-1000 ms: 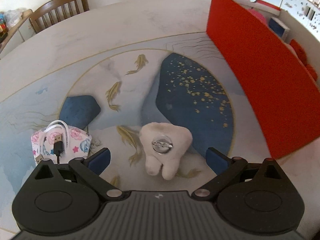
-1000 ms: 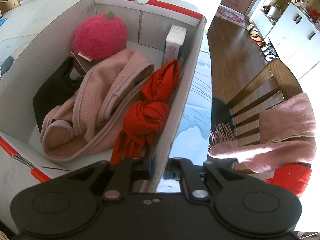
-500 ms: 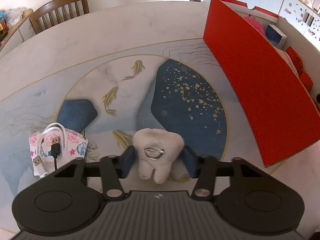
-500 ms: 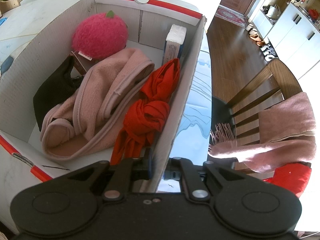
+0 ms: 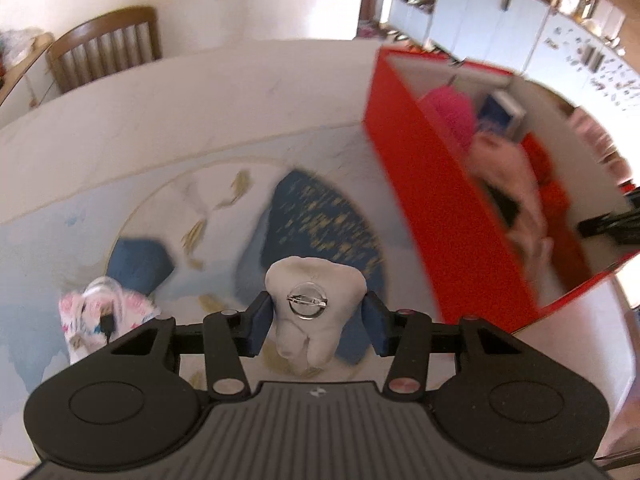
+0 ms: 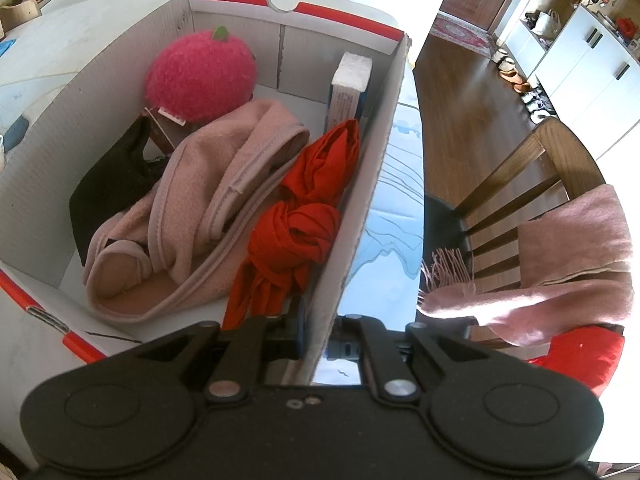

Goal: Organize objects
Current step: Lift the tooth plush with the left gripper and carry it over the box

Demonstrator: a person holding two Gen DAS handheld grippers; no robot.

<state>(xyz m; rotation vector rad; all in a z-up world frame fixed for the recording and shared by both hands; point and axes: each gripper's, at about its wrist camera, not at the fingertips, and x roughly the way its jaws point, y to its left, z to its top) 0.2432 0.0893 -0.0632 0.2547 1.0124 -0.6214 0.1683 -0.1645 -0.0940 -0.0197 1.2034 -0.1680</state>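
A: Left wrist view first. What do you see between the fingers?

B: The left gripper has its blue pads pressed on both sides of a white tooth-shaped plush. A round metal pin is on the front of the plush. The plush is above the table, over the blue and gold pattern; I cannot tell if its bottom touches the surface, because the picture is blurred.

A: And what is around it?

B: On the left, a flowered pouch lies on the table with a cable on top. On the right stands the red box, open at the top.

A: Now the right wrist view?

B: The right gripper is clamped on the side wall of the same red box, near its lower corner, one finger inside and one outside. Inside the box I see a pink fuzzy ball, a pink cloth, a red cloth, a black cloth and a small carton standing upright against the wall. Beside the table is a wooden chair with a pink scarf over it
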